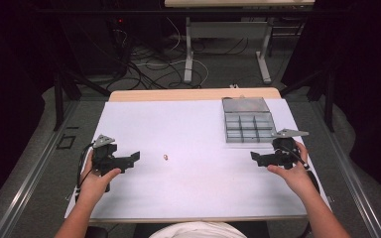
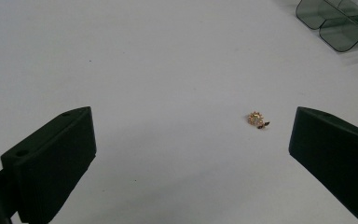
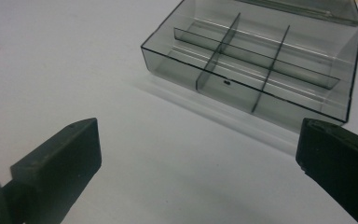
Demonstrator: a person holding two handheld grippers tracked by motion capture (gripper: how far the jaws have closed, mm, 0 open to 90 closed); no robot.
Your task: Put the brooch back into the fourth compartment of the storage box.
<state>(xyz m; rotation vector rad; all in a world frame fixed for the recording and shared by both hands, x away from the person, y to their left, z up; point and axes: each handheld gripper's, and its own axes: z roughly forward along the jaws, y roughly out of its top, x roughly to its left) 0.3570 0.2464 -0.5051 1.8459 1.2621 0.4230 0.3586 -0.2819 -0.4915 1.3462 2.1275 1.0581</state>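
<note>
Gold trinket [image 2: 257, 119] lies alone mid-bench [image 1: 178, 198], ahead of left tool [image 1: 134, 157], jaws wide, empty. Right tool [image 1: 254, 156] wide, empty, faces compartment box [image 3: 261, 60], lid open, likely to receive trinket.

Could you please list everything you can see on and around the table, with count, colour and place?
Gold trinket: one, gold with pale stones, lying on the white sheet between the grippers.
Compartment box: one, smoky clear plastic, lid open, far right of the sheet.
White sheet: one, covering the tabletop.
Wooden table: one, light wood.
Second table: one, grey legs, behind.
Cables: several, on the floor.
Left gripper: black, fingers open.
Right gripper: black, fingers open.
</note>
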